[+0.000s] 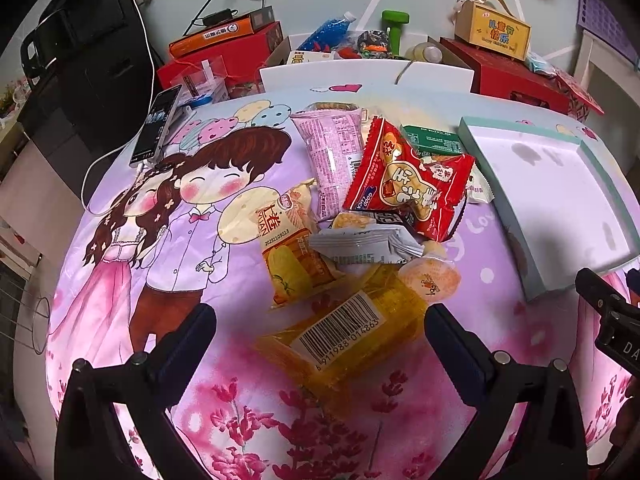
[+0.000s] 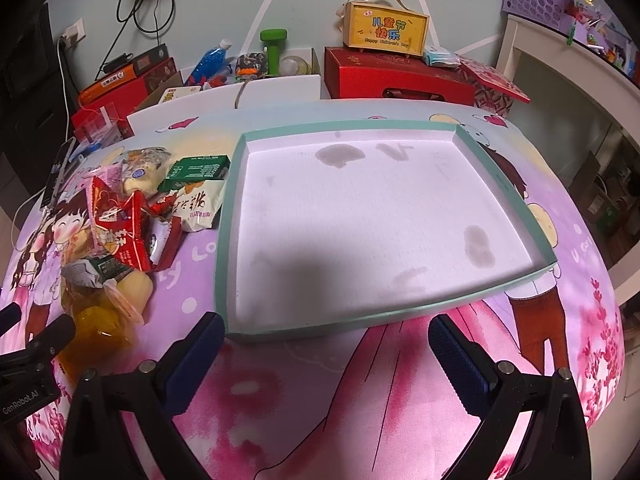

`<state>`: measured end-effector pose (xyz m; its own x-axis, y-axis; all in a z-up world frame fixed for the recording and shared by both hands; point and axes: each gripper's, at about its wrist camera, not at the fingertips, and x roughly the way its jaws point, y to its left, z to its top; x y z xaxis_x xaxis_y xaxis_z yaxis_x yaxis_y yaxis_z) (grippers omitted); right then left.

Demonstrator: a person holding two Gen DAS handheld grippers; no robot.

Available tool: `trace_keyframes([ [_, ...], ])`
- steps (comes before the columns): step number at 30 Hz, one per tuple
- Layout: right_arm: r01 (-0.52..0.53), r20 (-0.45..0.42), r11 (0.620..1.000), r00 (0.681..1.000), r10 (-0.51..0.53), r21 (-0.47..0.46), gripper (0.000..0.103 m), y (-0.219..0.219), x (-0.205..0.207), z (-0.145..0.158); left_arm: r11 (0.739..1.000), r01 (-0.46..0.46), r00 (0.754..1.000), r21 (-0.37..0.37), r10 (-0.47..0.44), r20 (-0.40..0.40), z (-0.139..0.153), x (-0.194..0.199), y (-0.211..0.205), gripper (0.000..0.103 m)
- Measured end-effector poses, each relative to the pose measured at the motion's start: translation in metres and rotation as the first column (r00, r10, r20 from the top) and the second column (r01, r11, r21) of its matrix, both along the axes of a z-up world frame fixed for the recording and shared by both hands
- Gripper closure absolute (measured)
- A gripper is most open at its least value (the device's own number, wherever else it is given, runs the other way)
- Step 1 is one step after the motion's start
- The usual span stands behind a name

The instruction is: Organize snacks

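A pile of snack packets lies on the cartoon-print cloth. In the left wrist view I see a yellow packet with a barcode [image 1: 344, 330], an orange packet [image 1: 290, 252], a red packet [image 1: 412, 184], a pink packet [image 1: 332, 152] and a green box [image 1: 434, 138]. My left gripper [image 1: 320, 344] is open, its fingers on either side of the yellow packet, not touching it. A shallow white tray with a teal rim [image 2: 232, 216] lies empty to the right of the pile [image 2: 120, 224]. My right gripper [image 2: 324, 344] is open and empty at the tray's near edge.
A phone on a cable [image 1: 156, 128] lies at the far left of the cloth. Red boxes [image 2: 396, 76], a yellow gift box [image 2: 386, 30], bottles and a green dumbbell [image 2: 273, 46] stand behind the table. A white shelf [image 2: 568, 80] is at the right.
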<state>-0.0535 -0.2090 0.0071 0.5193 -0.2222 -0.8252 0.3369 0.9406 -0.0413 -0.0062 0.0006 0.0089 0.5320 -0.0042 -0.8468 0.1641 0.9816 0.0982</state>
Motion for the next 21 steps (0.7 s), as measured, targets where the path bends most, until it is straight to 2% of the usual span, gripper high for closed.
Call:
trace_keyframes([
  [21, -0.001, -0.002, 1.0, 1.0, 0.001, 0.007, 0.0, -0.0002, -0.0003, -0.0006, 1.0, 0.0, 1.0, -0.003, 0.0, -0.001, 0.0003, 0.0002, 0.0021, 0.0],
])
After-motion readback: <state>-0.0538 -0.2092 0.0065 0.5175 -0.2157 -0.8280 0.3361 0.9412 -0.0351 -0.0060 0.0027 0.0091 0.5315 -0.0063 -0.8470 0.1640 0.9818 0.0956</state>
